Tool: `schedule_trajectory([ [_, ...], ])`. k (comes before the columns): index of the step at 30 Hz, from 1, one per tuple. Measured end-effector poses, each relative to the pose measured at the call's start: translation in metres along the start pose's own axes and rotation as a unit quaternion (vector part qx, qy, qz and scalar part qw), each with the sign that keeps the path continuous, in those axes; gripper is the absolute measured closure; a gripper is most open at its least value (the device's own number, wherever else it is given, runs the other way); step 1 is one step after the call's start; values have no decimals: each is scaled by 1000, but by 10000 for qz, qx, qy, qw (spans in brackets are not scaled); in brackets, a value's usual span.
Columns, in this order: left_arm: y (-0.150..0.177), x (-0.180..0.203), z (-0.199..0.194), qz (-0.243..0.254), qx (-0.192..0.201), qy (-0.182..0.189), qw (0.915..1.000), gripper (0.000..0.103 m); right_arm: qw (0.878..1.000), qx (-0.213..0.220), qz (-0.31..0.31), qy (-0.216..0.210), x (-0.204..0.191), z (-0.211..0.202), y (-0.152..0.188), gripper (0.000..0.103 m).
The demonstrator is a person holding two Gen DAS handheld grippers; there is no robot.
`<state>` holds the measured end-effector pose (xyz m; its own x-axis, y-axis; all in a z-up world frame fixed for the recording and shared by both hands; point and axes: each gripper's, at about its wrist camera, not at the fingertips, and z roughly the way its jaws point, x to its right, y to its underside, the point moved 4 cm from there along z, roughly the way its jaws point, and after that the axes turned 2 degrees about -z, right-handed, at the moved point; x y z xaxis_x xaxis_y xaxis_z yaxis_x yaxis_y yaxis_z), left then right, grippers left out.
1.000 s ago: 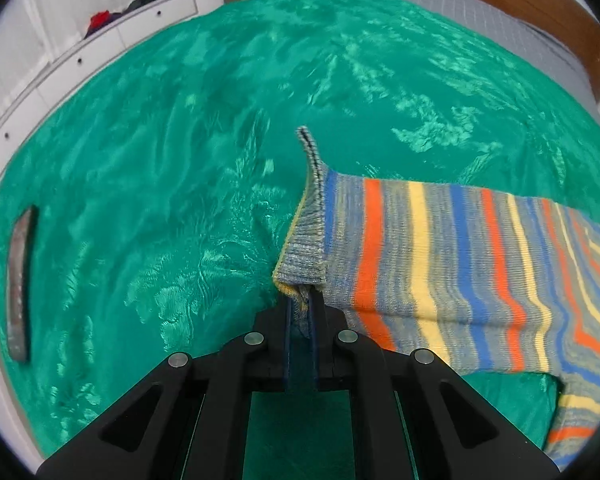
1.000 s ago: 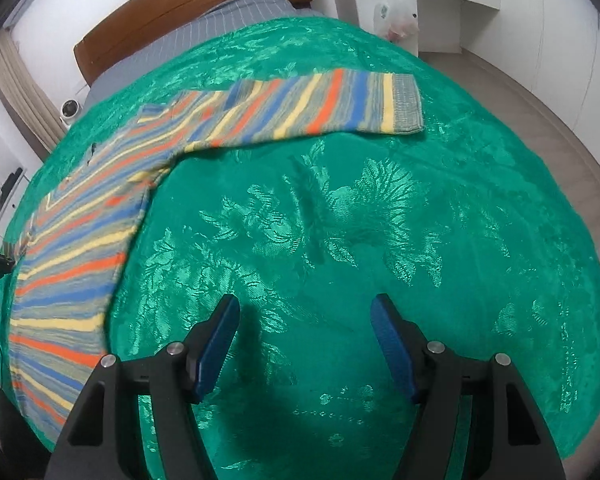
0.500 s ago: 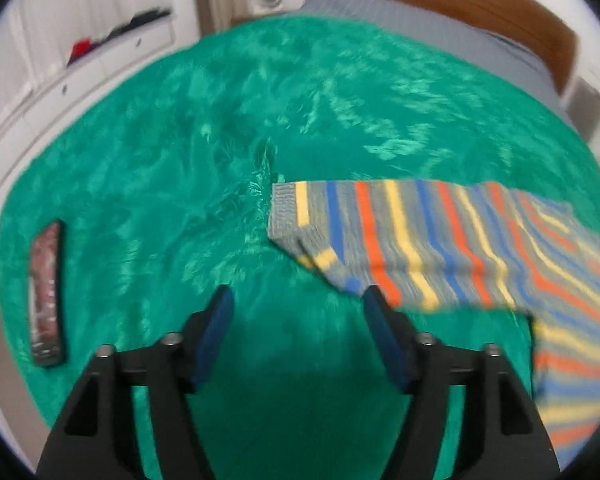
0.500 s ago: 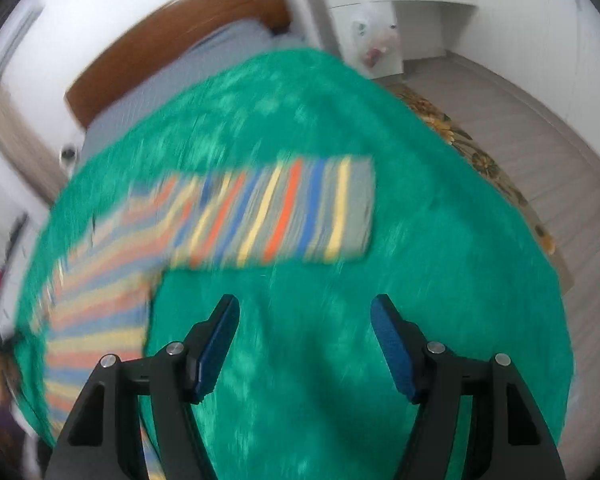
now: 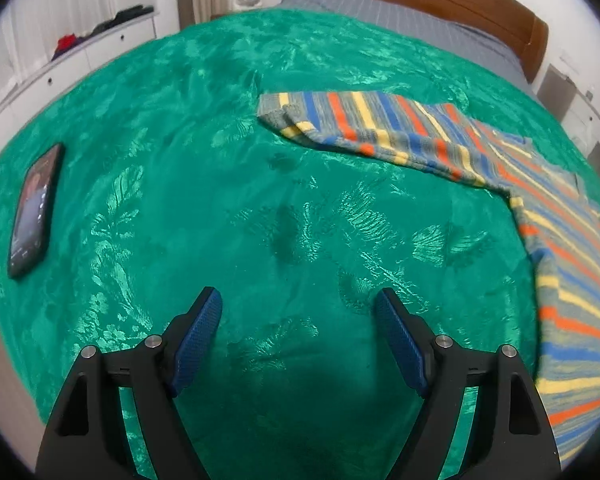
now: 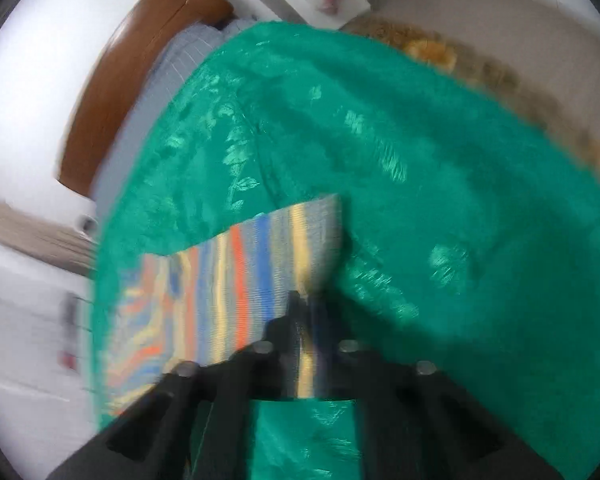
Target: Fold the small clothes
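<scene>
Phone (image 5: 34,208) lies far left on the green bedspread (image 5: 228,208). Left tongs (image 5: 298,340) have just been opening, now wide apart, nothing between them, hovering above bare spread. Striped knit sweater (image 5: 548,216) lies right, its left sleeve (image 5: 364,124) stretched leftward, long axis left-right, cuff folded over. Right tongs (image 6: 306,320) have just closed, pinched on the other sleeve cuff (image 6: 320,232). Likely soft, light, floppy knit; cuffs and hem corners look best to hold.

No text, label, brand, number or sign can be read; the phone (image 5: 34,210) screen is too small to be made out.
</scene>
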<state>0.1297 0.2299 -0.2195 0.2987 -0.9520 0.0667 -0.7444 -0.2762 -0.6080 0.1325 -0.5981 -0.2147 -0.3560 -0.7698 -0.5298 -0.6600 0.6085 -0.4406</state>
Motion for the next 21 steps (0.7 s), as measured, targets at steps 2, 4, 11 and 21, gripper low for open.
schedule_trajectory([
  [2, 3, 2, 2, 75, 58, -61, 9999, 16, 9991, 40, -88, 416, 8, 0, 1, 101],
  [4, 5, 3, 6, 122, 90, -109, 9998, 10, 9986, -58, -43, 533, 17, 8, 6, 102],
  [11, 12, 0, 10, 111, 205, -126, 9996, 1, 9996, 46, 285, -17, 21, 10, 6, 86],
  [21, 15, -2, 11, 48, 241, -3, 9997, 0, 9917, -94, 954, -859, 32, 9, 4, 59],
])
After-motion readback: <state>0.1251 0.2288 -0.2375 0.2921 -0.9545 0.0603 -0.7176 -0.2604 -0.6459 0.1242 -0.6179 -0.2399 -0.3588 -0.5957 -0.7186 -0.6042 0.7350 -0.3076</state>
